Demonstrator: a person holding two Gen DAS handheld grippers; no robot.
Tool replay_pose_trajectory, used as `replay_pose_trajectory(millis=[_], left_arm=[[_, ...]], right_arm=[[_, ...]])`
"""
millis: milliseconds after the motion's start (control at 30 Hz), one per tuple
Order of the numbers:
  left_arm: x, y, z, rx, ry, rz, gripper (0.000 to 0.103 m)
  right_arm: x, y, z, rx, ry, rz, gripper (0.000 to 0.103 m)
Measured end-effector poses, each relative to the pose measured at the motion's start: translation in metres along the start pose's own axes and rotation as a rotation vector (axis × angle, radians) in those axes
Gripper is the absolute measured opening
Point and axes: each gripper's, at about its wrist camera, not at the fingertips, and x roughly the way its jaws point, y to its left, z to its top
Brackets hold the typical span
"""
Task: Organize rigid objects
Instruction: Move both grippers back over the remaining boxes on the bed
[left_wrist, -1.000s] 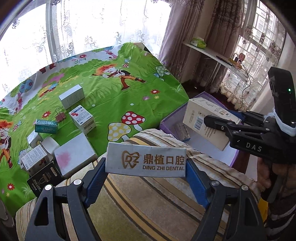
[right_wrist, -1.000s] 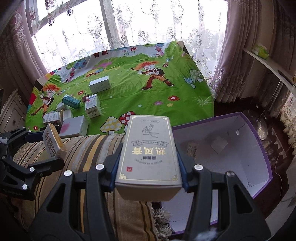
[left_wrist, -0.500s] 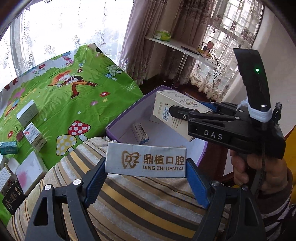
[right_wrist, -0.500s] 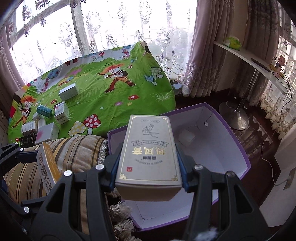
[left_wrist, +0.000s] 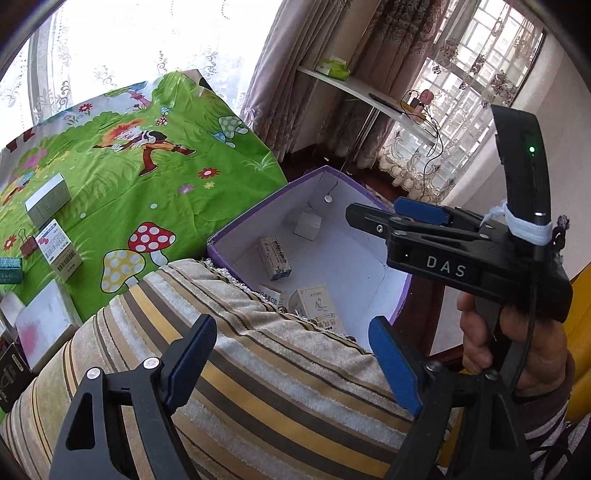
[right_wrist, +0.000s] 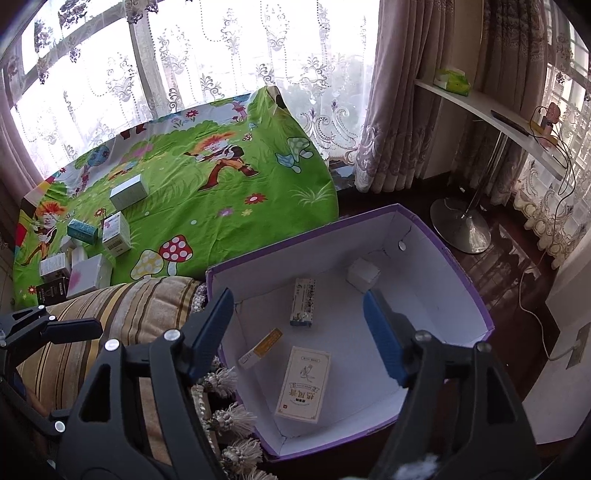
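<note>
Hovering over the purple box (right_wrist: 461, 258), both grippers, right (right_wrist: 299, 332) & left (left_wrist: 291, 365), gape wide w/ nothing held, right's jaws just opened, cream carton (right_wrist: 303, 384) flat inside w/ other pkgs, more waiting on green cloth (right_wrist: 221, 206).

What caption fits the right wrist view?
Open right gripper above purple bin holding four boxes.

Both grippers tilt downward toward the purple box (right_wrist: 461, 266). The right gripper (right_wrist: 299, 332) hangs over its inside, jaws just sprung apart, empty. The left gripper (left_wrist: 291, 365) stays just short of its rim, spread wide, empty.
</note>
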Motion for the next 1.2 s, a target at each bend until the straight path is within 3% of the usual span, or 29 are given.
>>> replay_pose_trajectory(millis=[567,1200], left_arm=[[-0.027,0.047,-0.004,-0.119,-0.068,0.067,0.085],[-0.084,0.164,-0.031,-0.457,-0.181,0.205,0.085]], right_arm=[[-0.003,0.047,0.002,-0.119,0.003,0.074,0.076],[0.007,0.107,0.0,-0.228,0.061,0.172,0.076]])
